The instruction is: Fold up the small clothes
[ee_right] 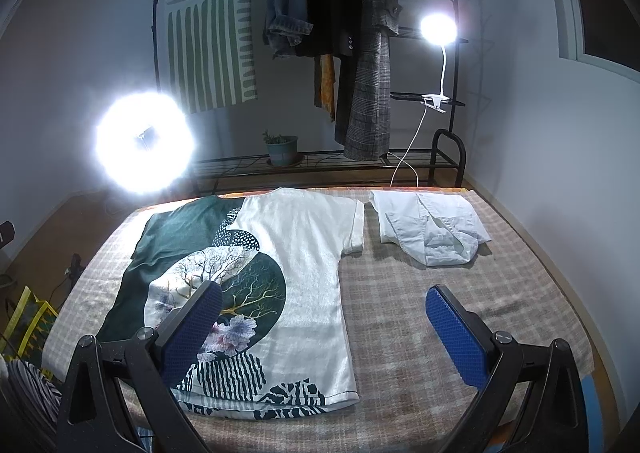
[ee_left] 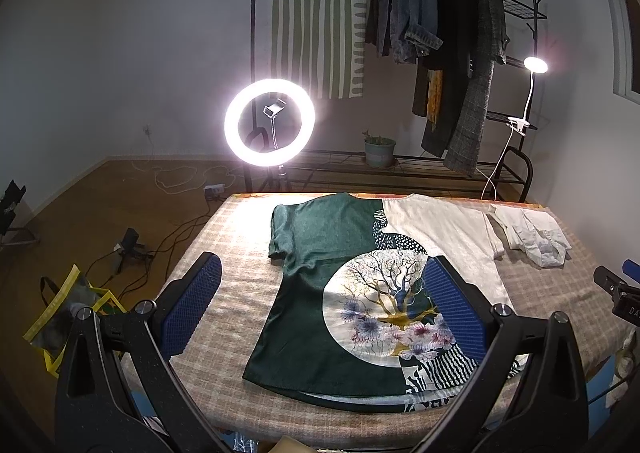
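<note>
Dim room, lit by a ring light (ee_left: pixel 269 121) at centre left of the left wrist view and a clip lamp (ee_left: pixel 535 65) at upper right, with a clothes rack (ee_left: pixel 516 13) of hanging coats behind. Filling the lower half of both views is a table under a checked cloth (ee_right: pixel 420 293).

A printed T-shirt (ee_left: pixel 320 293) lies flat, face up, across the middle of the cloth: dark green on one side, white on the other, with a pale circle holding a tree and flowers, and striped panels at the near hem. Its sleeves are spread out. Just beside its white sleeve, toward the upper right, sits a white garment (ee_right: pixel 432 229), loosely folded.

My left gripper (ee_left: pixel 320 305) hangs above the shirt with its jaws wide apart, gripping nothing. My right gripper (ee_right: pixel 324 327) is likewise spread wide and empty, over the shirt's white edge and bare cloth.

My judgement of the risks: the fabric looks thin and glossy, so a pinch could catch the tablecloth too, or slip and leave a crooked fold.
</note>
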The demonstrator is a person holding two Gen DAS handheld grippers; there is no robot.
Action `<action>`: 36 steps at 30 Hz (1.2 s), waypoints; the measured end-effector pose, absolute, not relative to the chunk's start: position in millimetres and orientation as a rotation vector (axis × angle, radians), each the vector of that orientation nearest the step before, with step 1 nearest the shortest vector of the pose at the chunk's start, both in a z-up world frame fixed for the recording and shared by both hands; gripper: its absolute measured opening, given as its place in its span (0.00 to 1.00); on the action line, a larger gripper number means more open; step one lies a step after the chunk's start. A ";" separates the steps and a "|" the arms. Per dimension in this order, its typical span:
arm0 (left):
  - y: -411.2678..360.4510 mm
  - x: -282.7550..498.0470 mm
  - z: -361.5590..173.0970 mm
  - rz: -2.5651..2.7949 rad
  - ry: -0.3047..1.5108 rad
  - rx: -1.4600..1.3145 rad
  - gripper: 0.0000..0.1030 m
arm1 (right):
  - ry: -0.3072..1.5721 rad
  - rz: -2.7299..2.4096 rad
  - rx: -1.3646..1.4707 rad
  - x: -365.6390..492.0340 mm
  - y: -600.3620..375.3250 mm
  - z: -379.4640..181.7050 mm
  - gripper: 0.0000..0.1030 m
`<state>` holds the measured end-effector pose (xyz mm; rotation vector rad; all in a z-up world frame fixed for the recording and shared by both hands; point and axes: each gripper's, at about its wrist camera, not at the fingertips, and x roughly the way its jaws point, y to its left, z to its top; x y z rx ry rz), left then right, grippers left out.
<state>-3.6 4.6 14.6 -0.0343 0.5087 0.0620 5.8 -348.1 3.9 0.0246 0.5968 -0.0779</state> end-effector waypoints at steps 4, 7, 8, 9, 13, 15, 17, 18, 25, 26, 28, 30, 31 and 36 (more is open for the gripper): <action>4.7 -3.9 15.0 0.062 0.509 -0.034 1.00 | 0.598 -0.078 0.026 6.1 -349.0 4.6 1.00; 4.6 -3.6 15.5 0.062 0.508 -0.036 1.00 | 0.598 -0.079 0.027 6.1 -348.6 4.6 1.00; 4.3 -3.1 16.2 0.062 0.508 -0.036 1.00 | 0.597 -0.079 0.027 5.9 -348.8 4.4 1.00; 3.5 -2.2 17.8 0.063 0.508 -0.036 1.00 | 0.597 -0.079 0.026 6.0 -348.6 4.5 1.00; 3.4 -3.1 16.8 0.062 0.507 -0.034 1.00 | 0.598 -0.078 0.026 6.0 -348.8 4.5 1.00; 3.5 -3.7 16.1 0.061 0.507 -0.034 1.00 | 0.598 -0.078 0.026 5.9 -348.8 4.3 1.00; 3.4 -4.1 15.7 0.062 0.506 -0.035 1.00 | 0.599 -0.077 0.027 6.0 -348.8 4.6 1.00; 3.3 -4.1 15.5 0.061 0.506 -0.035 1.00 | 0.599 -0.076 0.026 6.1 -348.1 4.9 1.00; 2.8 -4.4 15.2 0.063 0.504 -0.034 1.00 | 0.599 -0.076 0.027 6.3 -347.2 5.2 1.00; 3.1 -4.7 14.7 0.063 0.504 -0.034 1.00 | 0.599 -0.077 0.027 6.2 -347.3 4.9 1.00; 2.2 -3.7 17.1 0.064 0.504 -0.032 1.00 | 0.599 -0.077 0.026 6.1 -347.2 4.7 1.00; 2.7 -4.3 16.1 0.062 0.504 -0.034 1.00 | 0.599 -0.076 0.026 6.2 -347.3 4.5 1.00; 2.5 -4.0 16.4 0.062 0.505 -0.034 1.00 | 0.600 -0.075 0.026 6.5 -346.7 4.7 1.00; 3.0 -1.3 17.4 0.064 0.509 -0.034 1.00 | 0.605 -0.070 0.023 10.7 -343.6 4.1 1.00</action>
